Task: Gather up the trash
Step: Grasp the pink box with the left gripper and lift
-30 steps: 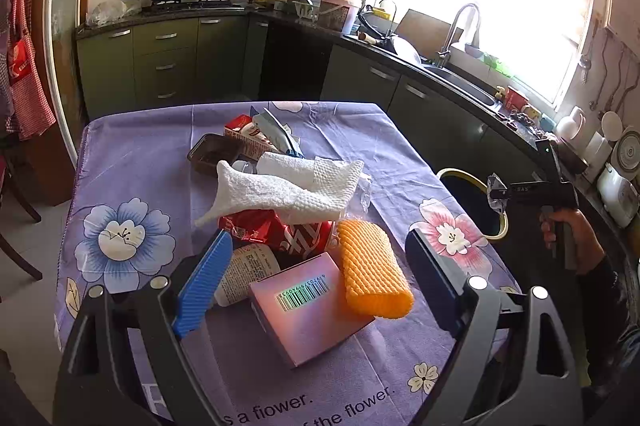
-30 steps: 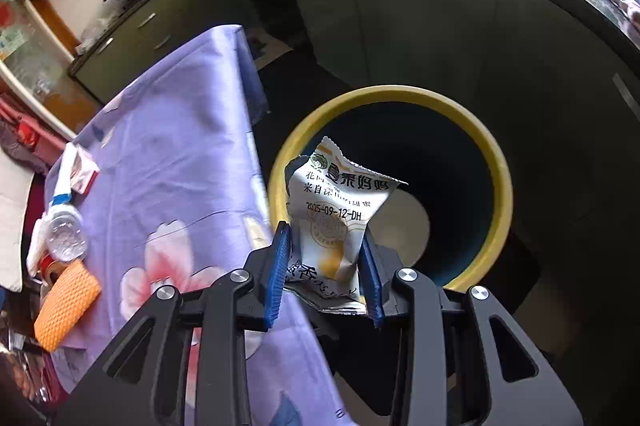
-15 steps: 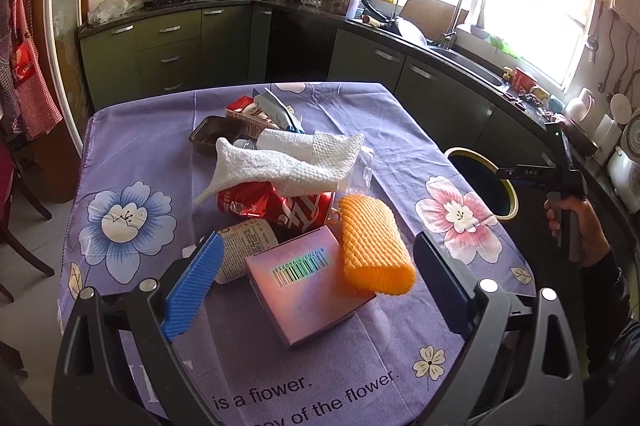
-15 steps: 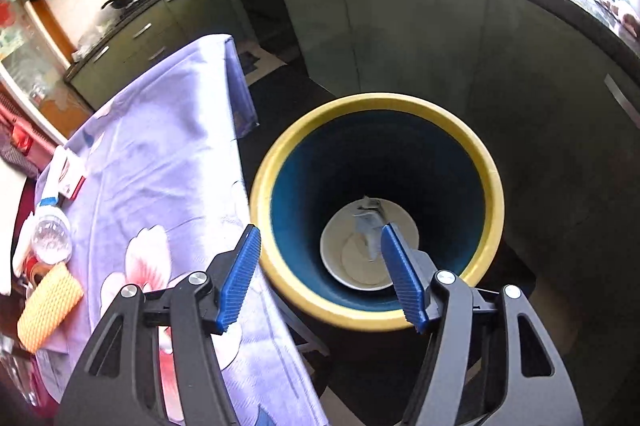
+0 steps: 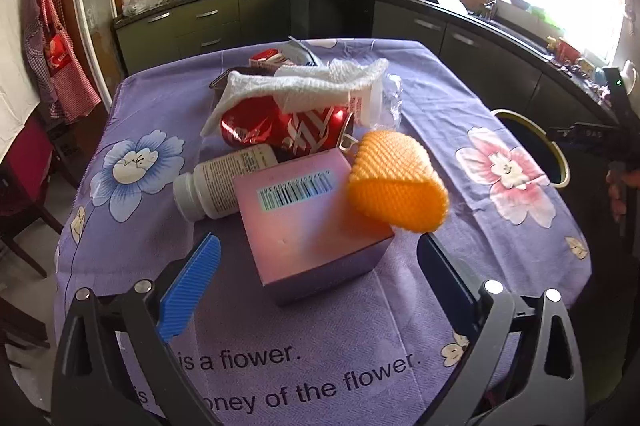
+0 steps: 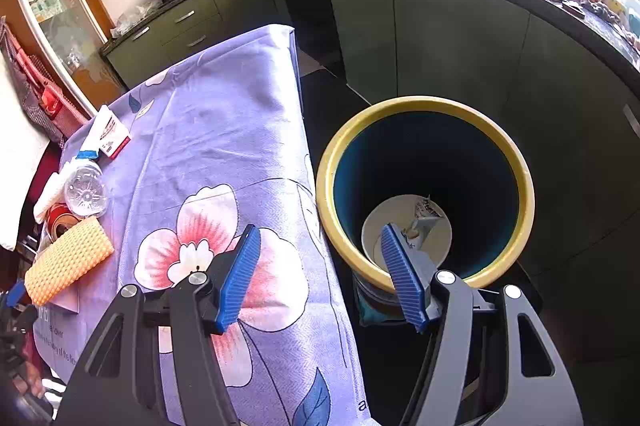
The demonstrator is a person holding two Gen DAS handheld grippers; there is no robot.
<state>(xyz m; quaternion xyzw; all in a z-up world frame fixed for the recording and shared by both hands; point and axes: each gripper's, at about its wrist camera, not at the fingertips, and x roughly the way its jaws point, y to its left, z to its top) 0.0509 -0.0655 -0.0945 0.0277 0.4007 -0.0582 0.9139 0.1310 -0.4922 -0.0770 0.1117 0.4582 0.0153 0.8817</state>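
Note:
A pile of trash lies on the purple flowered tablecloth [image 5: 440,94]: a pink box [image 5: 308,222], an orange foam net [image 5: 396,182] leaning on it, a crushed red can [image 5: 288,132], a white pill bottle [image 5: 220,186] and white paper towel [image 5: 304,86]. My left gripper [image 5: 316,246] hovers just before the pink box, its jaws opening wide and touching nothing. My right gripper [image 6: 320,232] is open and empty over the gap between the table edge and the yellow-rimmed bin [image 6: 424,106]. A snack wrapper [image 6: 424,220] lies at the bin's bottom.
The bin [image 5: 560,162] stands on the floor off the table's right side, beside dark kitchen cabinets [image 6: 440,38]. A red carton [image 6: 114,138] and a clear plastic bottle [image 6: 84,190] lie farther back in the pile. A dark chair [image 5: 24,186] stands left of the table.
My right gripper opened and the wrapper fell into the bin; that gripper then shifted towards the table edge. My left gripper dropped closer to the pink box and spread wider.

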